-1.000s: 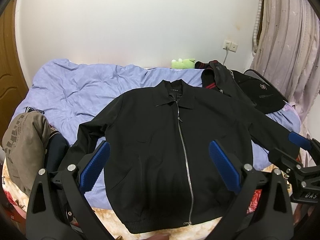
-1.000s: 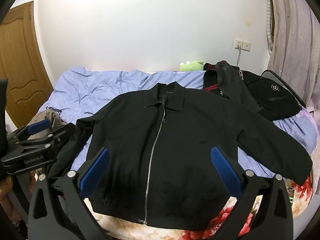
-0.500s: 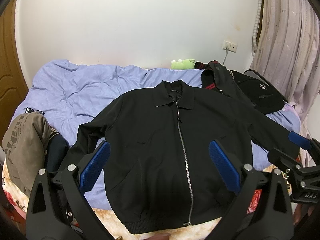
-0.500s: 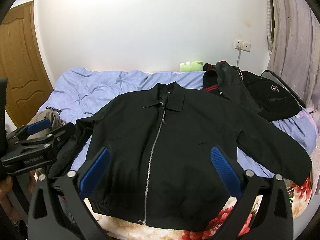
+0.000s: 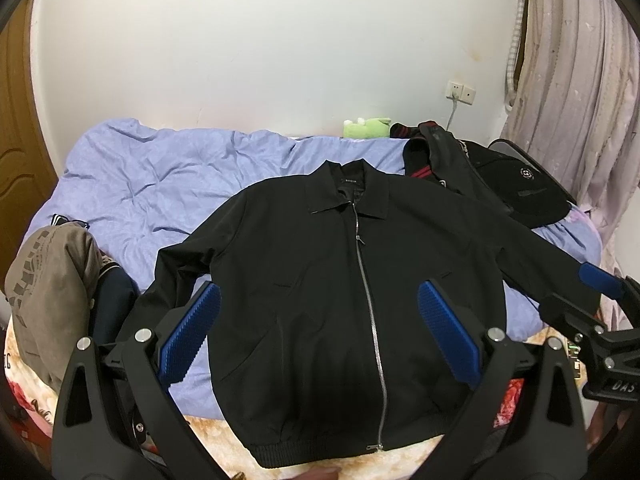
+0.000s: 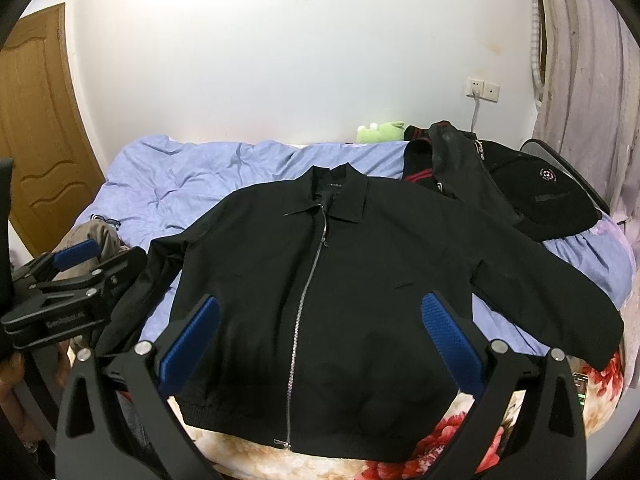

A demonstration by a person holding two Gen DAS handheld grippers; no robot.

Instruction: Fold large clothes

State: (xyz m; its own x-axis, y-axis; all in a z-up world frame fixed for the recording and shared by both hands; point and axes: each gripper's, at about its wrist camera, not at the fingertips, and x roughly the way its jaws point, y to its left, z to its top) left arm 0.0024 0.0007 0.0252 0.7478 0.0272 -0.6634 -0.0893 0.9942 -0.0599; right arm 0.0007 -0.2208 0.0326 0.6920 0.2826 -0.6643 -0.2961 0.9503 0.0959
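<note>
A black zip-up jacket (image 5: pixel 320 280) lies flat on the bed, front up, zipped, collar toward the wall, both sleeves spread outward; it also shows in the right wrist view (image 6: pixel 360 264). My left gripper (image 5: pixel 318 332) is open and empty, hovering above the jacket's lower half near the hem. My right gripper (image 6: pixel 320 340) is open and empty, also above the lower half. The right gripper shows at the right edge of the left wrist view (image 5: pixel 600 312); the left gripper shows at the left edge of the right wrist view (image 6: pixel 72 284).
A lilac duvet (image 5: pixel 160 184) covers the bed. A brown garment pile (image 5: pixel 48 280) lies at the left. Dark clothes and a black bag (image 5: pixel 520 188) sit at the back right, a green plush toy (image 5: pixel 366 126) by the wall. Curtains hang right; a wooden door (image 6: pixel 40 120) stands left.
</note>
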